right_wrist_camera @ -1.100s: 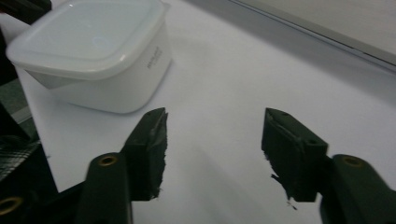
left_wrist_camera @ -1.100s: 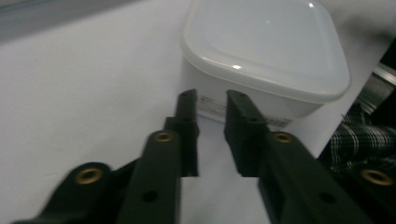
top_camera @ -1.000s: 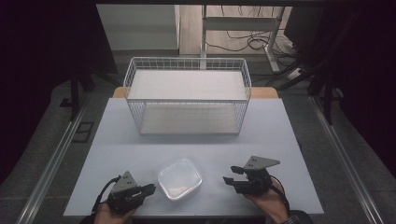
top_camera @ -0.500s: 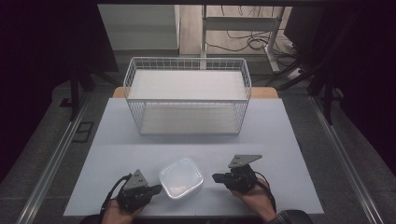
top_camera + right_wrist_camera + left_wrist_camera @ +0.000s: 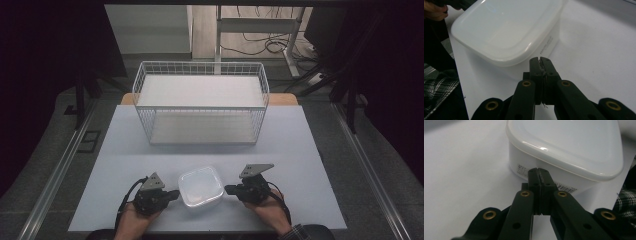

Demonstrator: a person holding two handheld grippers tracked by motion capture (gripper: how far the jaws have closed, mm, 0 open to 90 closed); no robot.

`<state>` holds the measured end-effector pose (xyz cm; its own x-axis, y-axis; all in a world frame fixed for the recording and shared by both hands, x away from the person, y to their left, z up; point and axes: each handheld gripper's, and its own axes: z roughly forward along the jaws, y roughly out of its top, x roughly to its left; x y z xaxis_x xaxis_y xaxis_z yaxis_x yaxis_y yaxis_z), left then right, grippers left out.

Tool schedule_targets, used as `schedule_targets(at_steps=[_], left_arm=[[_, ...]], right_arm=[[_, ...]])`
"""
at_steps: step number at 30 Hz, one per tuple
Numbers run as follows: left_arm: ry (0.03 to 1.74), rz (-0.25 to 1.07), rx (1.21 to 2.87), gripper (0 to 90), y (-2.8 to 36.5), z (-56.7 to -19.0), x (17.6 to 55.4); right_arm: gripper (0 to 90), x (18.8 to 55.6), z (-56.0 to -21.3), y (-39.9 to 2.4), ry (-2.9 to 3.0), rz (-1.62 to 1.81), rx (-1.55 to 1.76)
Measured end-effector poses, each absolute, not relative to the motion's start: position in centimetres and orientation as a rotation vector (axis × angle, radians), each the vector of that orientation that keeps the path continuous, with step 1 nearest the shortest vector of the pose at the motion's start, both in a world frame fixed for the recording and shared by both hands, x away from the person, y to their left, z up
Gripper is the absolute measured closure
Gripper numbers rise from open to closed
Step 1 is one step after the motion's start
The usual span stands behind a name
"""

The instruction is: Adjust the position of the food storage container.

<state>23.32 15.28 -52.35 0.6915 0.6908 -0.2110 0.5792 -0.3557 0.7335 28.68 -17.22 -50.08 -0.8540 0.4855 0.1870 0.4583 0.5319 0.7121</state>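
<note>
two black grippers flank a rounded-square, glossy white plastic tub (image 5: 201,186) on the smooth white table (image 5: 300,150). left gripper (image 5: 539,171) and right gripper (image 5: 540,60) have both jaws pressed together, empty, tips just beside the tub's walls. right's jaws have just been closing.

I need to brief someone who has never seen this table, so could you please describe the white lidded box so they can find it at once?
Start at the wire basket at the far end of the white table. Come to the near edge: the box sits there between the two shut hand-held grippers, left and right. It is a white, rounded-square tub with a lid, the one pale thing between black tools.
</note>
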Motion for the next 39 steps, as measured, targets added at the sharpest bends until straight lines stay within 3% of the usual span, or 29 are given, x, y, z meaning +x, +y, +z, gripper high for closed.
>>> schedule_targets(at_steps=[13,22,25,26,30,31,33,35,36,39], left_arm=[[0.985,0.198,2.056,89.9,14.0,-52.3,26.1],[0.969,0.237,2.072,87.8,14.3,-51.8,25.3],[0.971,0.271,2.059,82.5,15.0,-51.6,24.8],[0.969,0.285,2.049,73.9,15.4,-51.6,24.5],[0.958,0.304,2.037,60.3,16.0,-51.5,24.0],[0.952,0.307,2.034,60.3,16.2,-51.5,23.9],[0.935,0.329,2.019,47.0,16.5,-51.5,23.6],[0.930,0.335,2.019,42.6,16.5,-51.5,23.5],[0.927,0.346,2.018,34.4,16.4,-51.6,23.5],[0.917,0.351,2.018,25.1,16.5,-51.7,23.5]], right_arm=[[88.5,29.0,-50.3,-17.7,2.677,1.224,0.890],[87.6,28.7,-49.9,-17.9,2.637,1.205,0.859],[84.2,28.6,-49.5,-18.6,2.601,1.216,0.843],[80.3,28.6,-49.4,-19.0,2.581,1.224,0.843],[73.5,28.6,-49.2,-19.7,2.558,1.213,0.838],[70.4,28.5,-49.2,-19.9,2.552,1.213,0.820],[60.0,28.1,-49.1,-20.3,2.535,1.193,0.784],[56.7,28.0,-49.1,-20.4,2.530,1.186,0.768],[48.3,27.8,-49.1,-20.5,2.521,1.177,0.753],[38.0,27.6,-49.3,-20.6,2.515,1.157,0.742]])
